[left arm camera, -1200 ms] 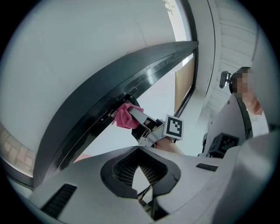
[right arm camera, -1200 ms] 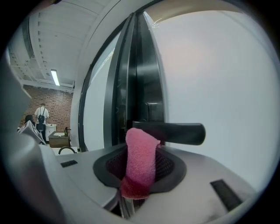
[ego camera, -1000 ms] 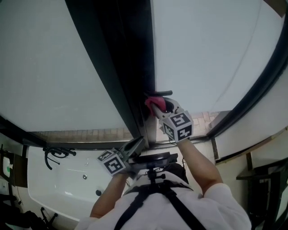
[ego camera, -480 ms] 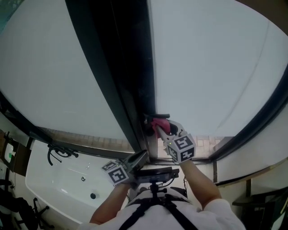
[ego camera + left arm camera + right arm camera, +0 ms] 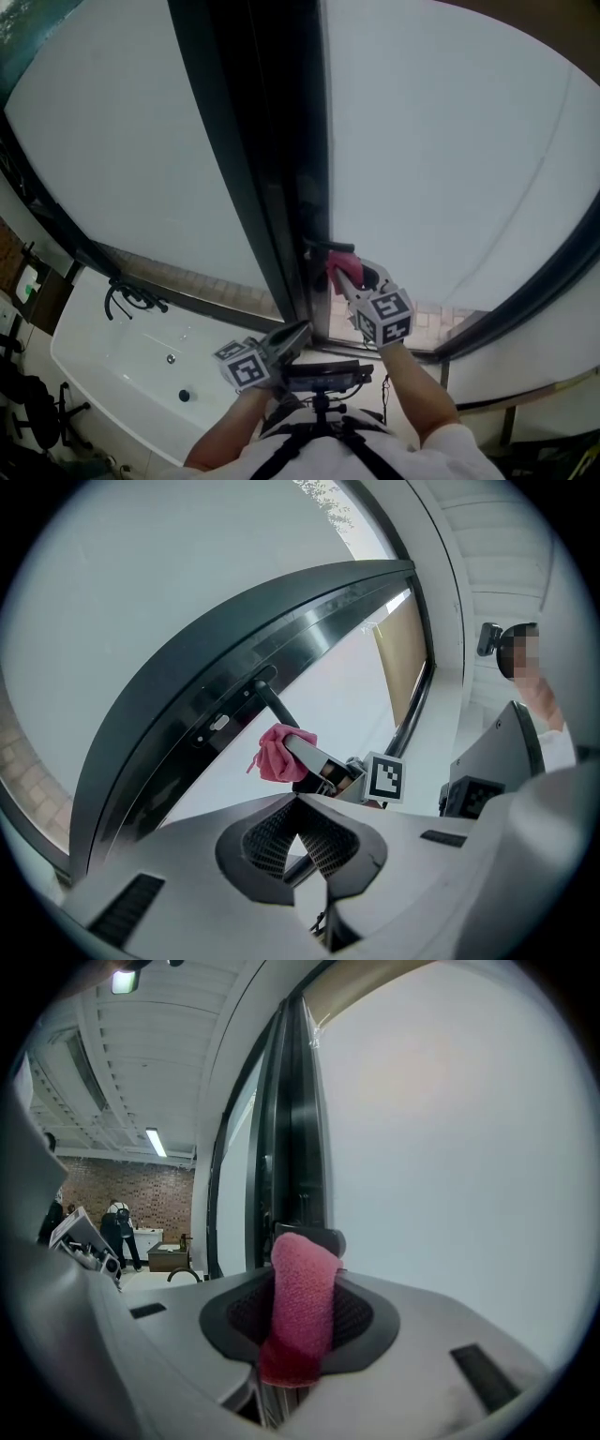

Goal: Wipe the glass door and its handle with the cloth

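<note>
Right gripper (image 5: 300, 1309) pinched the pink cloth (image 5: 300, 1321) between its 2 jaws, with the cloth's folded end poking out past the tips. Straight ahead of those tips sat the dark handle (image 5: 314, 1238); the cloth end was at the handle's end, contact unclear. The glass door (image 5: 450, 1147) filled everything ahead and to the right of that gripper, and the dark frame (image 5: 291, 1129) rose just beyond the handle. Left gripper (image 5: 296, 799) had its jaws pressed together at the tips with nothing between them. In the head view it hung lower and left of the right gripper, apart from door and cloth. A white tub (image 5: 141, 366) lay below the left gripper.
</note>
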The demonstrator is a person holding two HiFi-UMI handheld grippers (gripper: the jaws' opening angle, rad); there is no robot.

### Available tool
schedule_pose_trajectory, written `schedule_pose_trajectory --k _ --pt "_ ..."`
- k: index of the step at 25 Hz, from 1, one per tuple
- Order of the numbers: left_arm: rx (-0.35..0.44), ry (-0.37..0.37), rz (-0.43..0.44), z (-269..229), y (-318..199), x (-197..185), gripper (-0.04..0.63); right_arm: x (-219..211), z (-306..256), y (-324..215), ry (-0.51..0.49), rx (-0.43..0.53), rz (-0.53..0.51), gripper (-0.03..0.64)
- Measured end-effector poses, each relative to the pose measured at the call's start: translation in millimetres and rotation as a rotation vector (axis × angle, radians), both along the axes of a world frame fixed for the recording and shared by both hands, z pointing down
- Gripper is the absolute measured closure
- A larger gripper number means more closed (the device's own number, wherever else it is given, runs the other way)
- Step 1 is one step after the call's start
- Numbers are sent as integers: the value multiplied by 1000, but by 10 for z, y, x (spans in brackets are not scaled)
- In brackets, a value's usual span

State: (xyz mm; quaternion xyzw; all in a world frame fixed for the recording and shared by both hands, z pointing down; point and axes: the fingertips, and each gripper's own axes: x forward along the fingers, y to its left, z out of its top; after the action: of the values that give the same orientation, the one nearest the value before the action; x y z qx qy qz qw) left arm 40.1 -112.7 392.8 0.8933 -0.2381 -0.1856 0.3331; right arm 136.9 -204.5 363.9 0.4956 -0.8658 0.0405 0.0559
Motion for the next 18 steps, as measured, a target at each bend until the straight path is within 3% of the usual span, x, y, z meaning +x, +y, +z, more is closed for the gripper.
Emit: schedule_pose_trajectory --k 6,13,18 --pt "-9 -1 -7 49 77 -37 603 111 -183 109 0 59 22 503" --pt "34 -6 61 -130 36 8 603 362 -721 197 60 179 92 503" --pt "65 -15 83 -267 -54 -92 603 227 -972 209 167 213 34 503"
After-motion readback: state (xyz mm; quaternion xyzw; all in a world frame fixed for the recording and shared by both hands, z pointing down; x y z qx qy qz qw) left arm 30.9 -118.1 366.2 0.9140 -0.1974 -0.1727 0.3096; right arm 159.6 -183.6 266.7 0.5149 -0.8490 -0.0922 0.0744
